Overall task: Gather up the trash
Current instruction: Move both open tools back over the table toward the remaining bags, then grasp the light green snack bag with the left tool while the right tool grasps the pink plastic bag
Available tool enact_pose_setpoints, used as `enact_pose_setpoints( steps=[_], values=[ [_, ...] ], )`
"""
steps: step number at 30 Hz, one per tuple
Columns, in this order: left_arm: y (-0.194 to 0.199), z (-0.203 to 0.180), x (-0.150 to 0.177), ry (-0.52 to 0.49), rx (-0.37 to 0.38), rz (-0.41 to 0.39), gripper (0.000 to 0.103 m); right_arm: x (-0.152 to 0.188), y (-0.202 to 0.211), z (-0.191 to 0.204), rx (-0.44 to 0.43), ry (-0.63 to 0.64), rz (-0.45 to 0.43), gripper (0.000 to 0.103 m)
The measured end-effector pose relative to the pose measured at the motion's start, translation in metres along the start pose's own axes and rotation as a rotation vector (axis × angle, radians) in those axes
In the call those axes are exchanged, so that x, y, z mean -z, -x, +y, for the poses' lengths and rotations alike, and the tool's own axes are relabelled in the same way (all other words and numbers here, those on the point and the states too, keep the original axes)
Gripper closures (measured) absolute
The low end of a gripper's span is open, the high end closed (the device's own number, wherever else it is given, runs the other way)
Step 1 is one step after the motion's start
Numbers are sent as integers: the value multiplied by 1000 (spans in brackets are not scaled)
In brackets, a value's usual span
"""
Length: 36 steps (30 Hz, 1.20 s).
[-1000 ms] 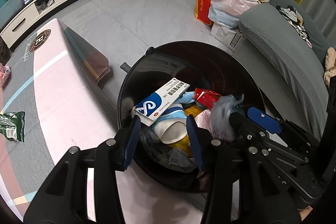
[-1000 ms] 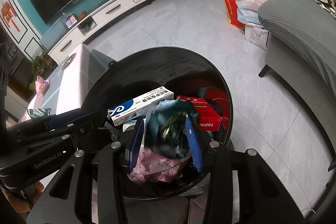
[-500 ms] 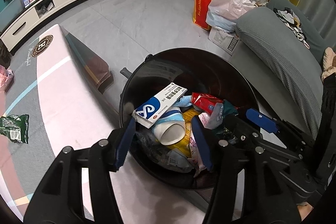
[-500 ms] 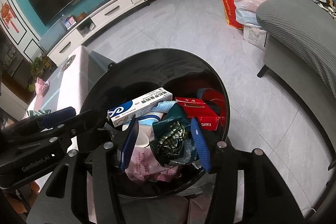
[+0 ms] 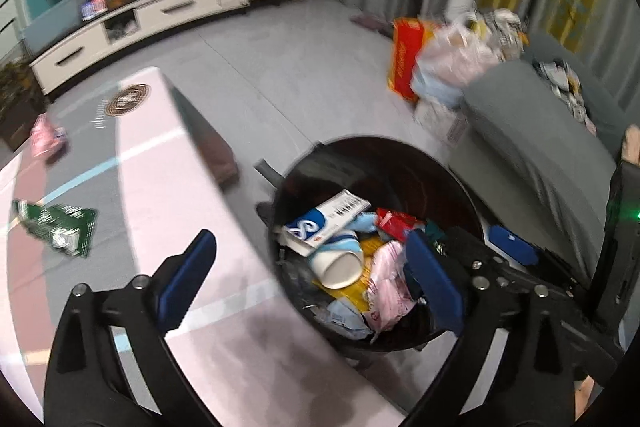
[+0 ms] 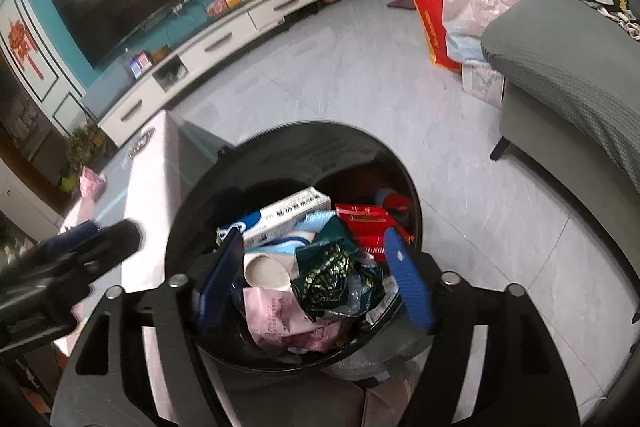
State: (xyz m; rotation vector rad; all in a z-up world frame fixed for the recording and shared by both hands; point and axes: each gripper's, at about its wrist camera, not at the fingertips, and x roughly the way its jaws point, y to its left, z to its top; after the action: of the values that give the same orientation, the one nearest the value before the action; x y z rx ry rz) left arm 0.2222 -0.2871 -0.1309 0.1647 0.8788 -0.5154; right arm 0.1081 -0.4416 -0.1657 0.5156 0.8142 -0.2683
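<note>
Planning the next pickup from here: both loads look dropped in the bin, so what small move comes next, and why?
Probably swing the left gripper toward the green wrapper on the table. Its jaws are opening with nothing between them, and that wrapper lies outside the bin. The right gripper is also opening above the dark green wrapper already in the bin.

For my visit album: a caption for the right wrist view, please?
Right claw opening above a black bin, green wrapper lying loose on the trash.

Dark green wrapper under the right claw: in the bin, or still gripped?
In the bin. The dark green wrapper lies crumpled on the trash; the right claw is opening, pads clear of it.
</note>
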Motion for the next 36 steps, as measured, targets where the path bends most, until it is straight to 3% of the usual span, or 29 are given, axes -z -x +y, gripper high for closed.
enact_pose_setpoints(
  steps=[5, 10, 14, 16, 18, 22, 26, 27, 29, 31, 36],
  values=[
    [34, 43, 18, 113, -67, -74, 5, -1, 14, 2, -53, -18, -67, 21],
    [50, 123, 31, 361, -134, -83, 5, 3, 24, 29, -126, 32, -129, 20],
    [46, 188, 33, 553, -175, -76, 6, 6, 18, 54, -138, 84, -119, 19],
    [37, 214, 28, 603, -210, -68, 8, 7, 12, 69, -146, 111, -109, 19],
    [25, 229, 22, 621, -259, -47, 16, 10, 8, 81, -150, 135, -103, 19],
    [-14, 262, 4, 621, -391, 24, 20, 15, -2, 104, -155, 187, -79, 19],
    [-40, 287, -1, 663, -443, 64, 32, 20, -11, 117, -149, 235, -50, 19],
    [-43, 290, 0, 669, -453, 68, 37, 21, -14, 119, -150, 239, -42, 19],
    [-47, 296, 2, 659, -456, 70, 62, 22, -18, 121, -169, 226, -23, 19],
    [-44, 302, 7, 642, -434, 57, 72, 20, -22, 123, -203, 199, 4, 19],
    [-13, 331, 21, 625, -400, -16, 80, 16, -38, 179, -259, 311, 71, 19]
  ],
)
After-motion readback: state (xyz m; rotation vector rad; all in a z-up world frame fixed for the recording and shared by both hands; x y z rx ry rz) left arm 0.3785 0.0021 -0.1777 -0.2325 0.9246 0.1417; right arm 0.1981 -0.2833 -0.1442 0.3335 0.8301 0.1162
